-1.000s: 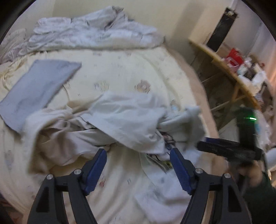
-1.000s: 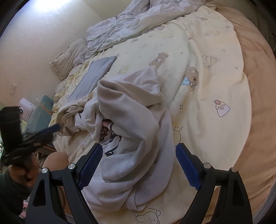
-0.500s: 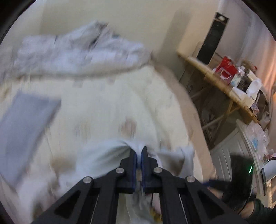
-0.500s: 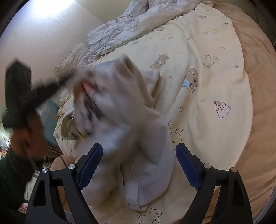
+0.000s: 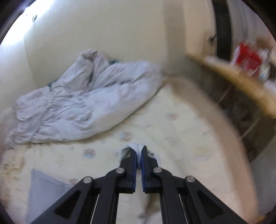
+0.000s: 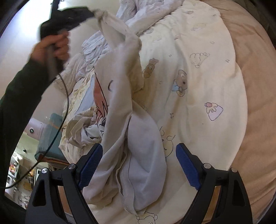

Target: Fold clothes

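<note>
Black and blurred at the upper left of the right wrist view, the left gripper (image 6: 94, 14) is held up in the person's left hand (image 6: 51, 46), whose dark sleeve (image 6: 19, 96) runs down the left edge with a thin cable hanging beside it. Its jaws are closed tight on a bunched corner of the pale grey garment (image 6: 131, 120), which hangs from that pinch down to the bed and ends in a heap directly between the fingers of the right gripper (image 6: 138, 165). A cartoon print in pink and black shows on the garment's left fold, above the right gripper's left blue pad. The right gripper stands wide open, its pads apart on either side of the cloth heap; the left pad is just against the fabric edge, the right pad clear of it, over the cream bed sheet (image 6: 198, 86) printed with bears. Beyond that gripper's right side the sheet gives way to a plain tan mattress cover (image 6: 255, 103). In the left wrist view the left gripper (image 5: 138, 158) shows its two blue pads nearly together, with a small tuft of the white-grey garment (image 5: 136, 146) sticking out past the tips. To its lower left lies a flat folded blue-grey piece (image 5: 43, 191) on the sheet; far ahead and to the left, a rumpled pale duvet (image 5: 86, 103) is piled against the wall. To the upper right of this gripper a wooden desk (image 5: 241, 82) carries a red item, too blurred to identify.
</note>
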`<state>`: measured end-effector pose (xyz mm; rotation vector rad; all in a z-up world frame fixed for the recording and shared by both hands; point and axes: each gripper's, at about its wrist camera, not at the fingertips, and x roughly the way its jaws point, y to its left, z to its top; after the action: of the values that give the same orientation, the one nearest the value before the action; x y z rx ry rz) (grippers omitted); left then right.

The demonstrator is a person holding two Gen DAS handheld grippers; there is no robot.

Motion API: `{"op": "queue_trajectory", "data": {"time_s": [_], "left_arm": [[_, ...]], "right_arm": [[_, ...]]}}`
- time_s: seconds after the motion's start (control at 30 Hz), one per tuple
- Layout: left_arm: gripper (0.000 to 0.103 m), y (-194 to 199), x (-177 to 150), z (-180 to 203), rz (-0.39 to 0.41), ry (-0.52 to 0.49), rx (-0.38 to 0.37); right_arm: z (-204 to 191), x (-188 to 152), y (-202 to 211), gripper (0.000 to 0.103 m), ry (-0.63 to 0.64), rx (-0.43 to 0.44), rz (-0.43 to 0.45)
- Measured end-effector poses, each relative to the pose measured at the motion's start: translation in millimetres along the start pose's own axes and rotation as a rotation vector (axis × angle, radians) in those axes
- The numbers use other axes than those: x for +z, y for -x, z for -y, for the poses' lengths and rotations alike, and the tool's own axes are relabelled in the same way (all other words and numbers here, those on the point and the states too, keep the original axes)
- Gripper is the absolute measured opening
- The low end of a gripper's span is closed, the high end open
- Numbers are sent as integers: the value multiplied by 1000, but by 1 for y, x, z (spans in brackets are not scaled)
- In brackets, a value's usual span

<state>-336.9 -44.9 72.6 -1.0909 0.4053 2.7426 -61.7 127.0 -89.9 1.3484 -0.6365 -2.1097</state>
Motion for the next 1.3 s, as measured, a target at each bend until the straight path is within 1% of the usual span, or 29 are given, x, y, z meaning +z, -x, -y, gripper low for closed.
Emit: {"op": "queue_trajectory", "data": {"time_s": [0.1, 0.17, 0.23, 0.27, 0.3, 0.33, 0.37, 0.4, 0.47, 0.53, 0.57, 0.6, 0.63, 0.67, 0.73, 0.77, 0.8, 0.87, 0.93, 1.0, 1.03, 1.07, 1.1, 1.13, 1.17, 1.2, 1.23, 1.3], "left_arm": [[4, -47, -18, -3, -130, -67, 87], [4, -70, -40, -5, -227, -97, 109], [5, -89, -62, -7, -330, -106, 106], [6, -94, -75, -10, -383, -100, 91], [9, -97, -86, -12, -425, -96, 76], [14, -92, -93, -13, -424, -102, 60], [28, -80, -99, -16, -398, -104, 35], [46, -64, -105, -20, -371, -94, 8], [57, -30, -118, -32, -316, -57, -58], [58, 16, -140, -49, -269, -8, -140], [61, 31, -150, -56, -259, 12, -159], [63, 51, -166, -65, -254, 40, -179], [63, 69, -182, -72, -247, 69, -189], [63, 87, -199, -80, -239, 98, -192], [63, 124, -242, -92, -214, 165, -147], [64, 136, -258, -94, -201, 207, -139], [66, 150, -280, -96, -195, 273, -133], [67, 164, -316, -96, -216, 376, -136], [67, 173, -342, -94, -233, 458, -118], [67, 175, -361, -96, -238, 541, -120], [67, 175, -365, -96, -229, 559, -131], [67, 175, -370, -96, -221, 578, -142], [67, 176, -374, -97, -207, 597, -151], [67, 181, -376, -101, -172, 623, -154], [67, 188, -376, -105, -123, 647, -155], [67, 195, -378, -110, -76, 668, -142], [68, 201, -380, -114, -38, 689, -133], [69, 202, -388, -121, -42, 745, -155]], "right_arm": [[2, 0, 3, 90, -5, 5, 5], [2, 2, 3, 90, -7, 6, 10], [2, 4, 3, 90, -10, 7, 10], [3, 5, 2, 90, -11, 9, 10], [2, 5, 3, 89, -9, 18, 13], [1, 6, 4, 89, -6, 27, 17], [0, 7, 4, 89, -3, 36, 21], [0, 7, 5, 89, 0, 44, 24], [-4, 6, 6, 89, 11, 52, 24], [-8, 3, 4, 89, 22, 72, 11], [-11, 2, 3, 88, 29, 83, 4], [-16, 0, 2, 78, 50, 94, -6], [-21, -2, 1, 69, 72, 104, -17], [-26, -4, -1, 69, 91, 103, -30], [-35, -9, -8, 69, 120, 97, -61], [-40, -14, -12, 69, 123, 100, -80], [-44, -18, -17, 69, 126, 103, -98], [-55, -26, -24, 69, 119, 105, -119], [-62, -31, -29, 69, 101, 109, -130], [-65, -37, -41, 69, 58, 61, -144], [-62, -40, -45, 60, 30, 62, -138], [-58, -43, -49, 48, 2, 64, -134], [-55, -44, -55, 32, -35, 70, -140], [-52, -45, -60, 16, -69, 76, -145], [-51, -45, -61, 8, -86, 82, -137], [-54, -44, -55, 8, -83, 72, -110], [-58, -39, -39, 7, -73, 67, -64], [-66, -28, -5, 7, -52, 56, 28]]}}
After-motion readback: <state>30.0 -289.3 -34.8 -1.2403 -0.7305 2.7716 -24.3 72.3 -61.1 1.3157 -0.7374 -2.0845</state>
